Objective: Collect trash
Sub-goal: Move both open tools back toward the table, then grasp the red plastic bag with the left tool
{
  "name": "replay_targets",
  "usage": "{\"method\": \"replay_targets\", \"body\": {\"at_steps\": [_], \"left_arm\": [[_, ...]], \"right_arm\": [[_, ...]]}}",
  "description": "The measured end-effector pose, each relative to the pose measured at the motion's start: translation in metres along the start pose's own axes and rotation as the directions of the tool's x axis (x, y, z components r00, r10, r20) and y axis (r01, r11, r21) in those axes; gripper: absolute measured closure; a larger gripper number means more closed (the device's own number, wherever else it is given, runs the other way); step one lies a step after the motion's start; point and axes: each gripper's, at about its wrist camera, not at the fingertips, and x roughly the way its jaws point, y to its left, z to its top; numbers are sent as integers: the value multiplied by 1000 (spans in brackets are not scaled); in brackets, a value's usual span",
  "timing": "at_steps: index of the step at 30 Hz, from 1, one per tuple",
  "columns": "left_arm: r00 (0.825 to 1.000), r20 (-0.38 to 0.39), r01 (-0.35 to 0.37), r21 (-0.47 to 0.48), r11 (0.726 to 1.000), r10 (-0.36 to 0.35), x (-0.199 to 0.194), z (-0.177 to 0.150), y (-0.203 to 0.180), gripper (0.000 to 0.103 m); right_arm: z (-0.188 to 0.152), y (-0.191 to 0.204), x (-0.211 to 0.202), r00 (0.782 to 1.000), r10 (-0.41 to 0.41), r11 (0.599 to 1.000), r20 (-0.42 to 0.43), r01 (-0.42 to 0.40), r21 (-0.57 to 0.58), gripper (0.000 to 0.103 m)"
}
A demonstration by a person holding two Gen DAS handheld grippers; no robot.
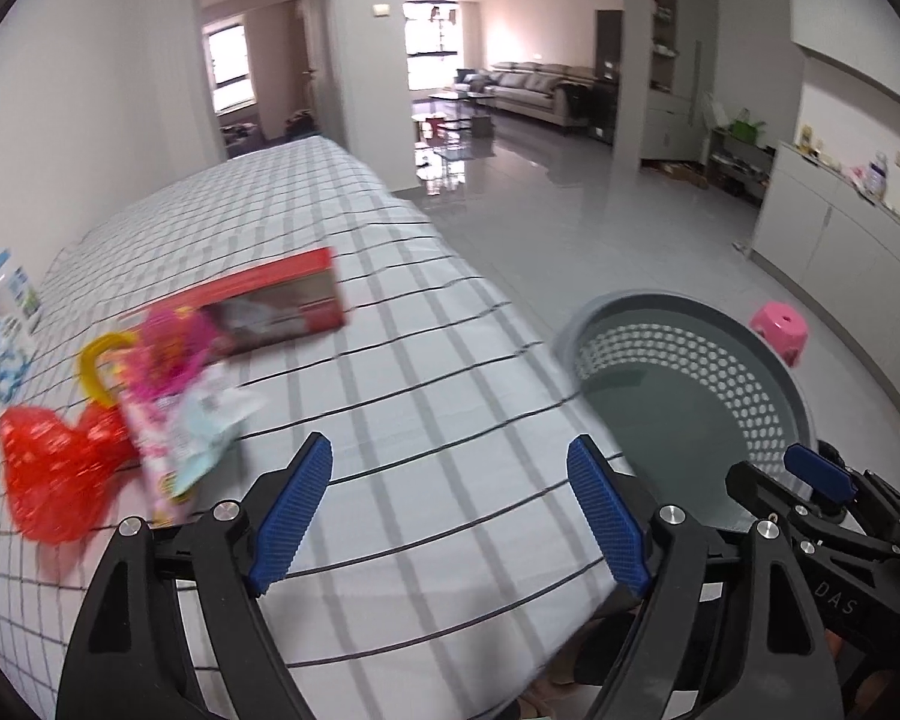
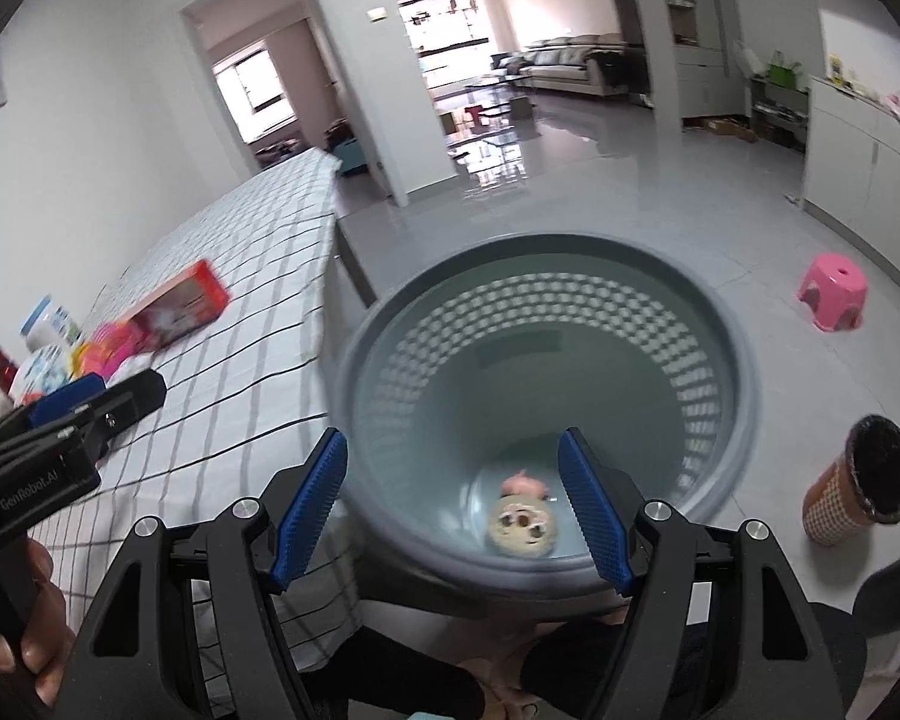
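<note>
A grey perforated bin [image 2: 732,360] stands on the floor beside the checked table [image 1: 402,372]; it also shows in the left wrist view [image 1: 774,372]. A beige round wrapper [image 2: 522,525] and a pink scrap [image 2: 525,485] lie on the bin's bottom. My right gripper [image 2: 453,507] is open and empty above the bin. My left gripper [image 1: 450,510] is open and empty over the table's near edge. Left of it lie a red crumpled bag [image 1: 54,474], pink and pale wrappers [image 1: 180,420], a yellow ring [image 1: 99,360] and a red box [image 1: 270,300].
White containers [image 1: 6,300] stand at the table's far left. A pink stool [image 2: 834,291] and a brown checked cup [image 2: 858,480] lying on its side are on the floor right of the bin. Cabinets line the right wall.
</note>
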Motion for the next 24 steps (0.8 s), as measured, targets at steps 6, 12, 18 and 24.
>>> {"method": "replay_targets", "body": {"at_steps": [6, 12, 18, 24], "left_arm": [[997, 20, -75, -72, 995, 76, -18, -7, 48, 24], [980, 63, -179, -154, 972, 190, -48, -16, 103, 21], [952, 65, -277, -224, 934, 298, -66, -24, 157, 21], [942, 68, -299, -273, 915, 328, -76, -25, 202, 21]], "right_arm": [[4, 40, 10, 998, 68, 995, -11, -69, -67, 33], [6, 88, 19, 989, 145, 975, -32, -148, -164, 33], [10, 131, 29, 979, 200, 951, -45, -205, -229, 33], [14, 160, 40, 971, 230, 934, -69, -240, -265, 33]]}}
